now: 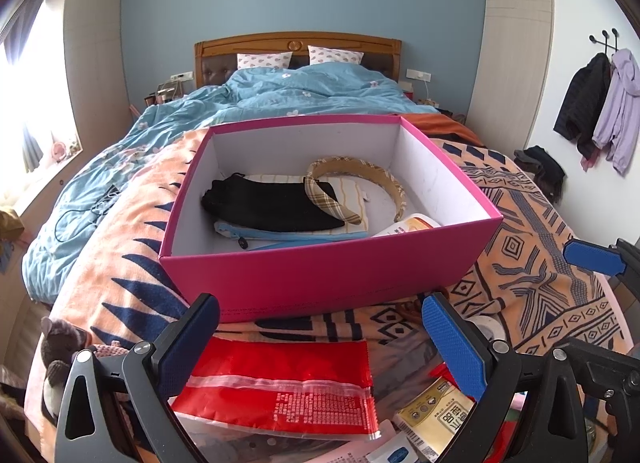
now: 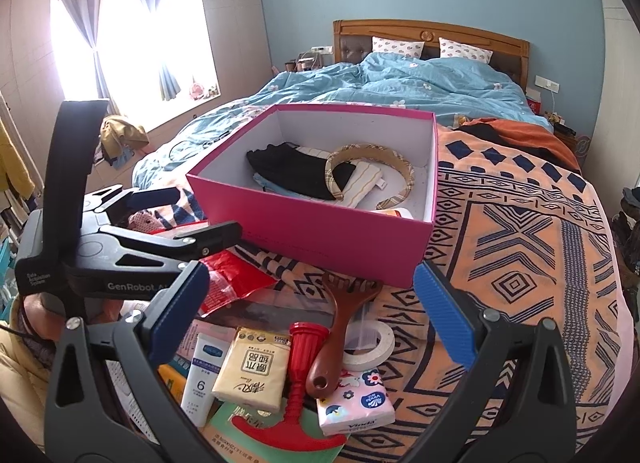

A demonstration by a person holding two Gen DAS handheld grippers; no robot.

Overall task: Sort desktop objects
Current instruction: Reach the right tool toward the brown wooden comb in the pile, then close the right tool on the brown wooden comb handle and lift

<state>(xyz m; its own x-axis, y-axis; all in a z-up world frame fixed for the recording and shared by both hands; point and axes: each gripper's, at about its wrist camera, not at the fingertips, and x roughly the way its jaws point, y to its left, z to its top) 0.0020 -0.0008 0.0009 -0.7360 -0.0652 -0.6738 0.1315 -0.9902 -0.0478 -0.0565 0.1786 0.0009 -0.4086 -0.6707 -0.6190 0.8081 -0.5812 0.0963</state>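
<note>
Home bedroom, wooden bed (image 1: 298, 43), blue duvet (image 1: 280, 97), hung coats (image 1: 600, 103); curtained window (image 2: 120, 23)

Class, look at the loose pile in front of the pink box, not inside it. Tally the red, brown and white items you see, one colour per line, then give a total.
Red: 2, the red wrapper and the red plastic piece
Brown: 1, the wooden scraper
White: 2, the tape roll and the tube
Total: 5
</note>
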